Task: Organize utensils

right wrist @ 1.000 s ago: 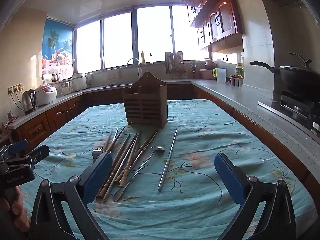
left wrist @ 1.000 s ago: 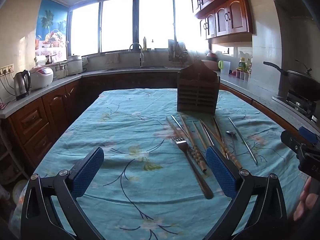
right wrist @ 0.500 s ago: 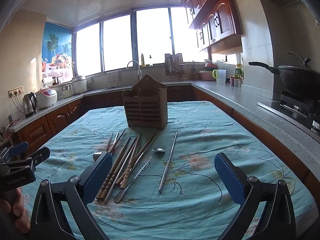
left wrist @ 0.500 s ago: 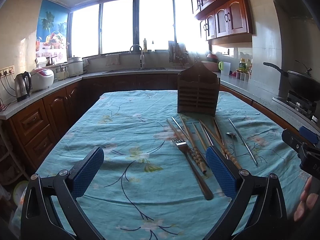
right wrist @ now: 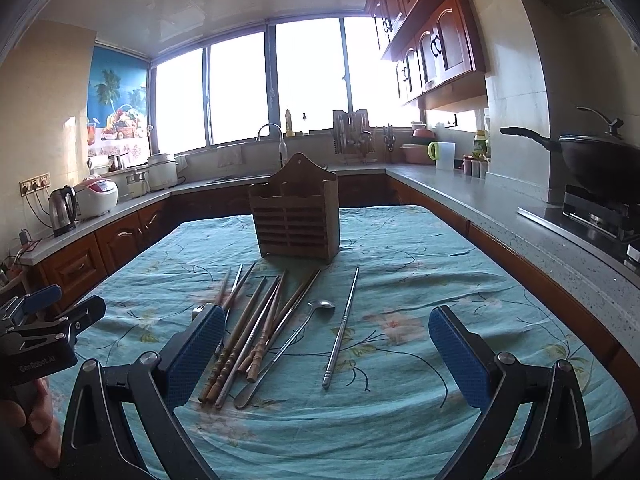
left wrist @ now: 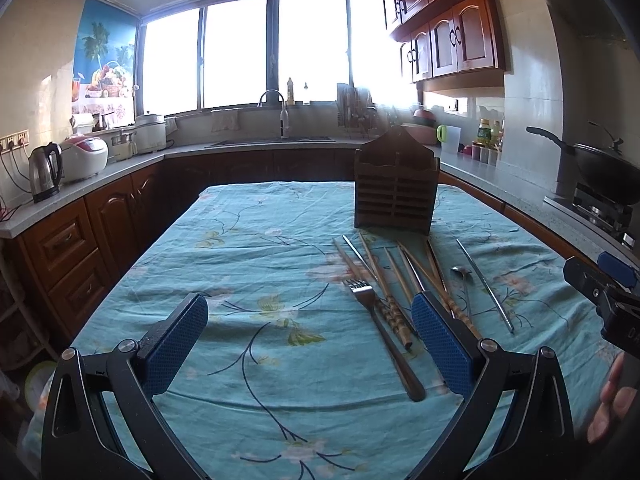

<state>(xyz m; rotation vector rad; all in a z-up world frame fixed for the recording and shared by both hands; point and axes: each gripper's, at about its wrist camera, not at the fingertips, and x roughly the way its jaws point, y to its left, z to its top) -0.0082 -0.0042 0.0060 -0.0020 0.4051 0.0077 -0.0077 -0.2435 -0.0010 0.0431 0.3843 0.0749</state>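
Left wrist view: left claw (left wrist: 310, 344) wide open, empty, above tablecloth (left wrist: 248, 248).

"GenRobot.AI" on left claw (right wrist: 52, 322) body

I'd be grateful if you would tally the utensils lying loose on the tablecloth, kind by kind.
Fork: 1
Spoon: 1
Chopsticks, wooden and metal: about 9 (they overlap, so the exact count is unclear)
Total: about 11
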